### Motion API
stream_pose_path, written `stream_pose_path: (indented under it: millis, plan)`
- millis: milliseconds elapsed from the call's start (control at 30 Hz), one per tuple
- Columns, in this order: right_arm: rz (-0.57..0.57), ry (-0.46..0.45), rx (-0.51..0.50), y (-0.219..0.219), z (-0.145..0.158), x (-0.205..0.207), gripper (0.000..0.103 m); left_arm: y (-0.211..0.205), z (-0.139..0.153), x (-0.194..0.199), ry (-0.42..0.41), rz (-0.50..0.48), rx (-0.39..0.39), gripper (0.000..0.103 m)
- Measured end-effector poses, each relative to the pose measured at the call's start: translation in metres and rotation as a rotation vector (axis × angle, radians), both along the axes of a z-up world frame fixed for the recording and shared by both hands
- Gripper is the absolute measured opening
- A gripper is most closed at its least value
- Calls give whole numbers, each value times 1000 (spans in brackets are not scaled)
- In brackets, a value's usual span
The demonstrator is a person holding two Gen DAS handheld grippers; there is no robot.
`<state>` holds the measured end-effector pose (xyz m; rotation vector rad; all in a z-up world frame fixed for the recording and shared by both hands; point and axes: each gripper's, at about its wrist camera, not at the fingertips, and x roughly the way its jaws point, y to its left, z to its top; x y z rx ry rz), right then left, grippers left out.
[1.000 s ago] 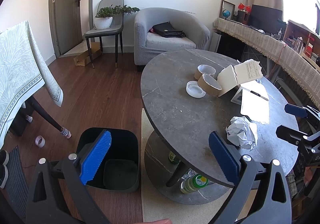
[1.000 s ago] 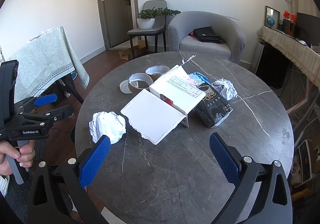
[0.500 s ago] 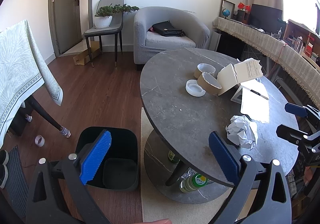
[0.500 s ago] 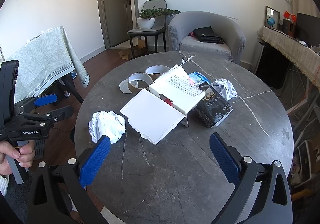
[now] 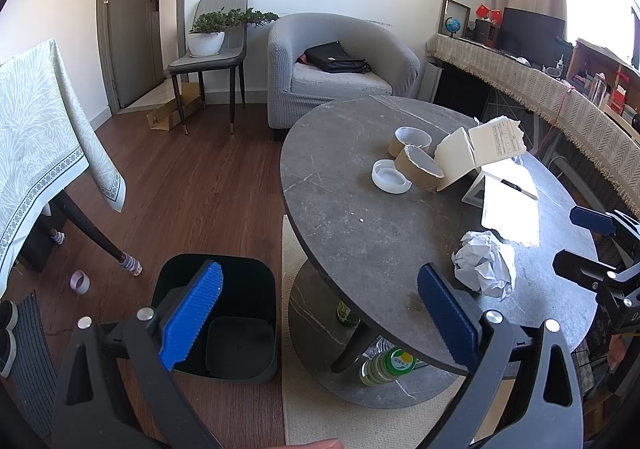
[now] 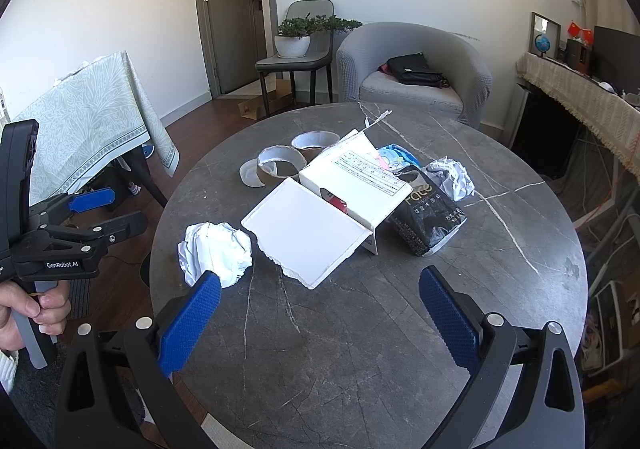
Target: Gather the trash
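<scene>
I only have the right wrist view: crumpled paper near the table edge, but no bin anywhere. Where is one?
Observer: The left wrist view shows a black bin on the floor beside the table, below the open left gripper.
Operator: Anything in it?
Observer: No trash visible inside, only its dark inner bucket.
Operator: Anything under the table?
Observer: A green-topped bottle sits on the table's lower shelf.

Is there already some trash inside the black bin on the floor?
No, the black bin beside the round table shows only its bare dark bottom.
</scene>
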<state>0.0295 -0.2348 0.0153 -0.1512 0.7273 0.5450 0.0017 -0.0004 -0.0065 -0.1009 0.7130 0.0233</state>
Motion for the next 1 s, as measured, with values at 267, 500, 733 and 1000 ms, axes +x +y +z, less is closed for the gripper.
stream_pose_path:
  millis: [267, 500, 733, 1000]
  plan:
    - [0, 0, -1, 0, 0, 0, 100, 0, 0, -1, -4, -3, 5, 100]
    - [-1, 0, 0, 0, 0, 0, 100, -4, 3, -2, -13, -14, 19, 100]
    - [-14, -1, -13, -5, 0, 2, 100, -7, 6, -2, -20, -20, 41, 100]
    - [-80, -33, -61, -19, 0, 7, 100, -24, 12, -7, -61, -182, -10, 99]
